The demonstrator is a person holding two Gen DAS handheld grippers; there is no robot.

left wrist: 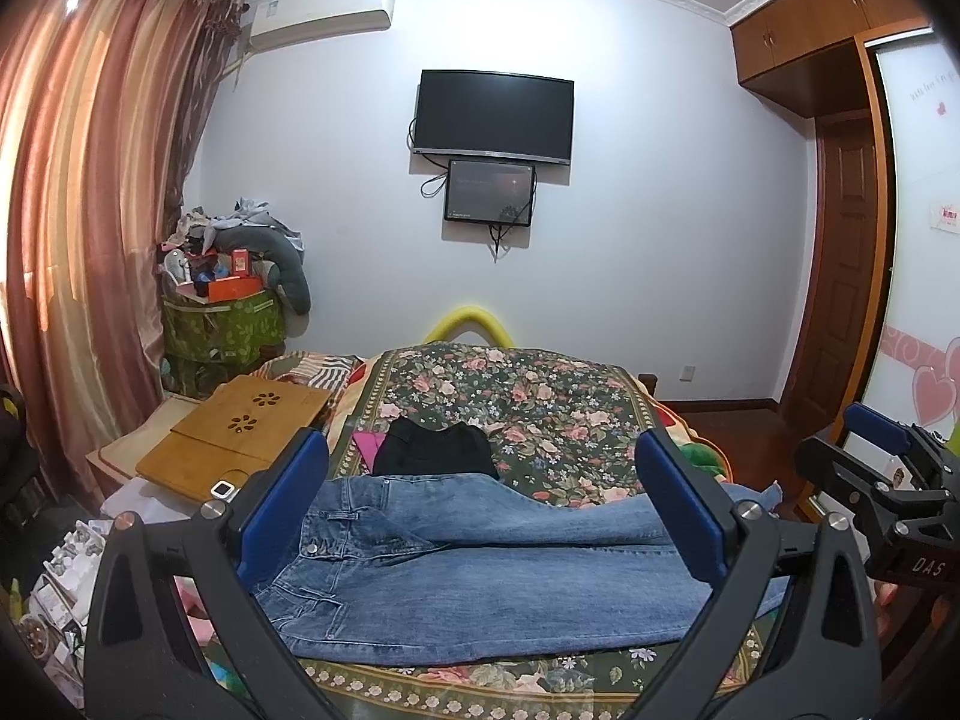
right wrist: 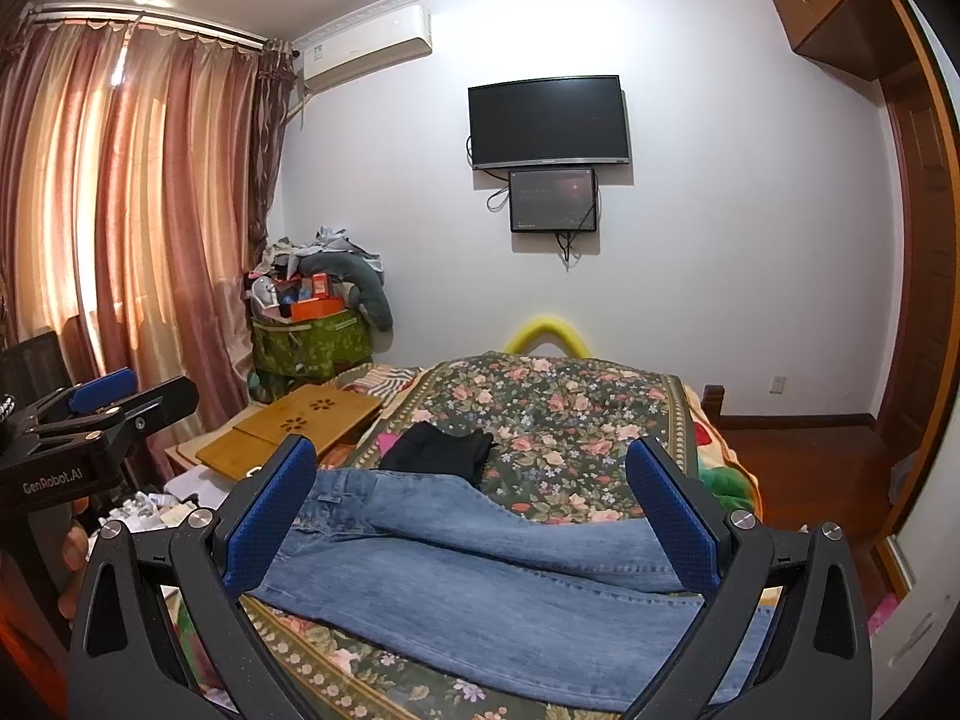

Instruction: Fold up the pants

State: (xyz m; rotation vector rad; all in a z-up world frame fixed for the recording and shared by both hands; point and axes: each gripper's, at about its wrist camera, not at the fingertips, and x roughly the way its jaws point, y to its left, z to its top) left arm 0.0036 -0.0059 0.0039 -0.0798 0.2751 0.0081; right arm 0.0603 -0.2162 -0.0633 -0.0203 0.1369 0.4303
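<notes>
At the far left hangs a pink-brown curtain [left wrist: 90,210], with a white air conditioner [left wrist: 324,9] on the wall above its right edge. Below, a green leaf-print storage box [left wrist: 225,327] is piled with boxes and clothes, and a wooden lap desk [left wrist: 240,426] with flower-shaped cut-outs lies beside the bed.

The left hand-held gripper [left wrist: 480,504] hovers over the near end of the bed, its blue-padded fingers [left wrist: 282,504] spread wide apart with nothing between them. In the right wrist view it shows at the left edge, where fingertips of the person's hand [right wrist: 72,552] appear below it.

The blue jeans [left wrist: 480,570] lie flat across the floral bedspread [left wrist: 540,408], waistband toward the left and legs stretched to the right, one leg lying partly over the other. Just behind the jeans sits a folded black garment [left wrist: 435,450], touching or nearly touching their upper edge, with a bit of pink cloth [left wrist: 366,444] at its left.

On the white wall straight ahead hangs a dark television [left wrist: 492,117] with a smaller screen [left wrist: 489,192] just under it.

The right hand-held gripper [right wrist: 474,510] hangs above the legs of the jeans, its fingers [right wrist: 672,516] likewise wide apart and empty. To the far right stand a brown door [left wrist: 840,276] and wooden upper cabinets [left wrist: 810,12].
</notes>
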